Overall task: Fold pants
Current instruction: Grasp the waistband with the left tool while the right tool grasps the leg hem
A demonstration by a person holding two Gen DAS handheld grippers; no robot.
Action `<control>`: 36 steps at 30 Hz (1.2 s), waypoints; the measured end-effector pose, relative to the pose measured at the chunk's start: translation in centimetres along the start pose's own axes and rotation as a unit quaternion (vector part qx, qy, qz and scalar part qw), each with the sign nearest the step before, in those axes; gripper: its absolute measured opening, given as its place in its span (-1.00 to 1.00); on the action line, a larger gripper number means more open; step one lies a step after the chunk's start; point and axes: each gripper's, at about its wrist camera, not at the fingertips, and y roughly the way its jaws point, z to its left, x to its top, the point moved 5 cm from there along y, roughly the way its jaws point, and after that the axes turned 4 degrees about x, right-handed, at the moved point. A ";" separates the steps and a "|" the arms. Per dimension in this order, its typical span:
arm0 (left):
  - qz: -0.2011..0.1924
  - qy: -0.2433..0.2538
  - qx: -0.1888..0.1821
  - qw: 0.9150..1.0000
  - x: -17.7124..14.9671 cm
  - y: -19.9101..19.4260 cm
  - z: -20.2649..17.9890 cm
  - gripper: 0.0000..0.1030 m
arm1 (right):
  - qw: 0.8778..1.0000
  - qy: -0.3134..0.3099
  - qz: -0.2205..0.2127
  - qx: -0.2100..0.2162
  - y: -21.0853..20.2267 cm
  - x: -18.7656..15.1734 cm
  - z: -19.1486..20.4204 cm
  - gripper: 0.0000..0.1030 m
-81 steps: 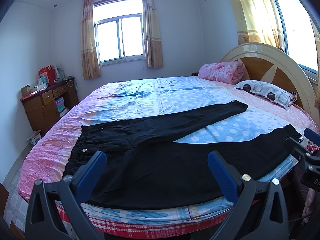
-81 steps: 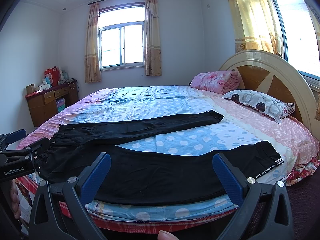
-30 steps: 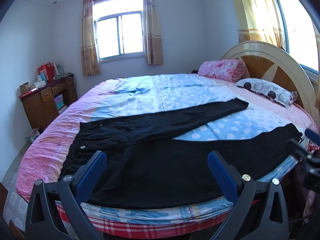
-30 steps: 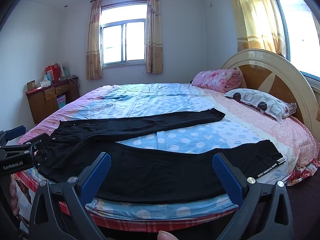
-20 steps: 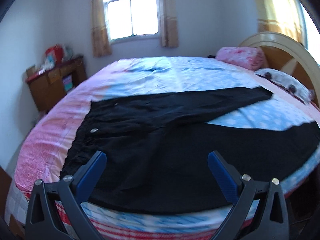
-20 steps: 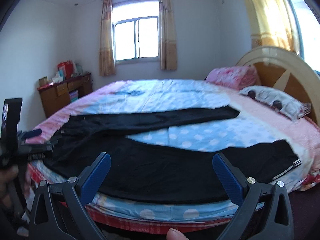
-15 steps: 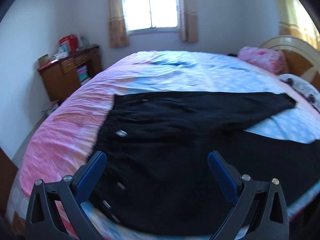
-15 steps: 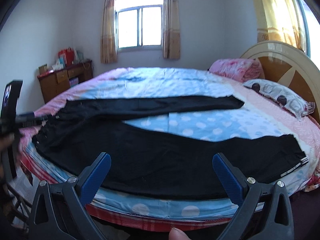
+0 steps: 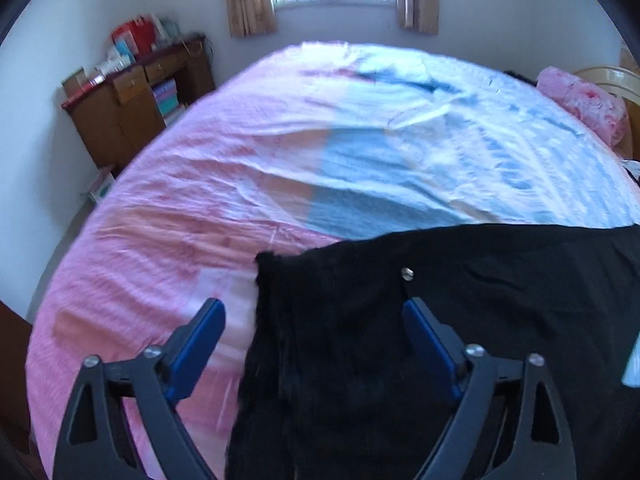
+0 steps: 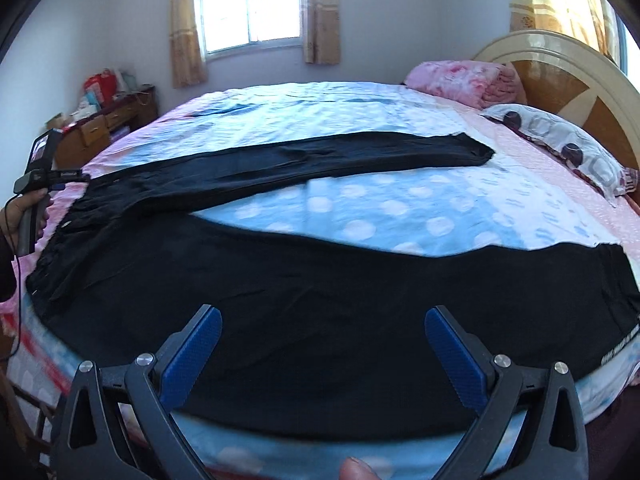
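While the black pants [image 10: 320, 280] lie spread flat across the near side of the bed [image 10: 360, 128], legs apart in a V, the scene is taken from left to right. At the far left of the right wrist view, the left tool [image 10: 60, 178] is held in a hand [image 10: 18, 216] over the waistband [image 9: 280, 320]. From its own camera, the left tool [image 9: 314, 332] is seen tilted down over the waistband corner, its jaws closing but not yet pressing; the cloth lies between the blue pads [image 9: 200, 340], beside a metal button [image 9: 407, 273]. Further right, the right tool [image 10: 323, 344] is held wide open above the nearer leg, gripping nothing. At the right, the leg's cuff [image 10: 616, 320] is seen near the bed edge, with a pillow [image 10: 560, 148] and a wooden headboard [image 10: 560, 64] beyond.
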 end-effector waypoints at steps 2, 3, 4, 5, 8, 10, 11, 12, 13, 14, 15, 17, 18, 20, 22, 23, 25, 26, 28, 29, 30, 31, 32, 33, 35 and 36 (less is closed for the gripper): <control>0.023 0.000 0.001 1.000 0.3 2.4 -0.1 0.55 | 1.000 0.002 0.007 -0.007 0.7 1.0 -0.8 0.98; 0.029 0.000 -0.003 1.000 0.4 3.1 -0.1 0.48 | 1.000 0.003 0.011 -0.007 1.0 1.3 -1.2 0.98; 0.035 -0.002 -0.007 0.999 0.4 3.5 0.0 0.46 | 1.000 0.008 0.018 -0.002 1.4 1.9 -1.7 0.98; 0.038 -0.005 -0.013 0.999 0.3 3.9 0.0 0.45 | 1.000 0.012 0.022 0.002 1.8 2.2 -2.1 0.98; 0.040 0.009 -0.023 0.999 0.3 4.0 -0.3 0.29 | 0.999 0.022 0.029 0.014 2.8 4.1 -4.4 0.98; 0.045 0.006 -0.041 0.998 0.4 3.9 -0.1 0.06 | 0.999 0.021 0.030 0.008 3.4 5.8 -6.4 0.96; 0.050 0.004 -0.057 0.997 0.5 3.9 -0.1 -0.10 | 0.999 0.023 0.032 0.009 3.7 6.7 -7.3 0.86; 0.054 0.005 -0.067 0.996 0.6 3.9 -0.1 -0.18 | 0.999 0.025 0.033 0.013 4.0 7.8 -8.2 0.66; 0.057 0.008 -0.069 0.996 0.7 4.0 -0.3 -0.21 | 0.999 0.024 0.036 0.014 4.7 9.4 -9.6 0.55; 0.060 0.011 -0.068 0.996 0.7 4.1 -0.5 -0.26 | 0.999 0.023 0.039 0.009 5.2 10.4 -10.6 0.37; 0.061 0.019 -0.062 0.996 0.7 4.1 -0.8 -0.30 | 0.999 0.024 0.043 0.004 6.1 11.8 -12.0 0.33; 0.062 0.026 -0.051 0.996 0.9 4.3 -1.3 -0.31 | 0.998 0.030 0.051 -0.003 8.0 13.9 -14.2 0.33; 0.062 0.032 -0.044 0.997 0.8 4.4 -1.6 -0.31 | 0.998 0.034 0.057 -0.007 9.1 14.9 -15.3 0.33; 0.061 0.041 -0.036 0.997 0.7 4.6 -1.8 -0.31 | 0.996 0.050 0.064 -0.022 11.6 17.4 -18.3 0.33; 0.060 0.038 -0.036 0.997 0.6 4.6 -1.7 -0.30 | 0.995 0.064 0.074 -0.034 14.3 19.5 -21.0 0.30; 0.059 0.038 -0.037 0.997 0.6 4.6 -1.7 -0.30 | 0.994 0.068 0.077 -0.038 15.4 20.3 -22.0 0.29; 0.056 0.037 -0.041 0.997 0.6 4.7 -1.5 -0.30 | 0.993 0.076 0.079 -0.046 17.8 22.3 -24.3 0.29; 0.054 0.037 -0.044 0.997 0.5 4.7 -1.5 -0.30 | 0.992 0.076 0.084 -0.047 18.9 23.0 -24.9 0.28; 0.053 0.038 -0.049 0.997 0.5 4.8 -1.4 -0.30 | 0.990 0.093 0.092 -0.043 21.1 24.4 -26.5 0.28; 0.053 0.038 -0.050 0.997 0.5 4.8 -1.4 -0.30 | 0.990 0.101 0.095 -0.037 22.1 25.1 -27.1 0.28; 0.054 0.036 -0.053 0.997 0.5 4.9 -1.3 -0.30 | 0.989 0.104 0.098 -0.034 23.1 25.7 -27.6 0.28; 0.055 0.034 -0.054 0.996 0.6 4.9 -1.3 -0.30 | 0.989 0.103 0.100 -0.034 24.4 26.7 -28.2 0.28; 0.055 0.035 -0.054 0.996 0.6 5.0 -1.4 -0.30 | 0.989 0.101 0.106 -0.031 25.4 27.3 -28.6 0.28; 0.054 0.039 -0.053 0.996 0.6 5.0 -1.5 -0.30 | 0.989 0.101 0.108 -0.031 26.1 27.6 -28.8 0.28; 0.053 0.041 -0.053 0.996 0.6 5.1 -1.6 -0.30 | 0.988 0.102 0.114 -0.030 28.3 28.6 -29.7 0.28; 0.052 0.042 -0.054 0.996 0.6 5.1 -1.6 -0.29 | 0.987 0.103 0.119 -0.029 29.2 28.9 -29.9 0.28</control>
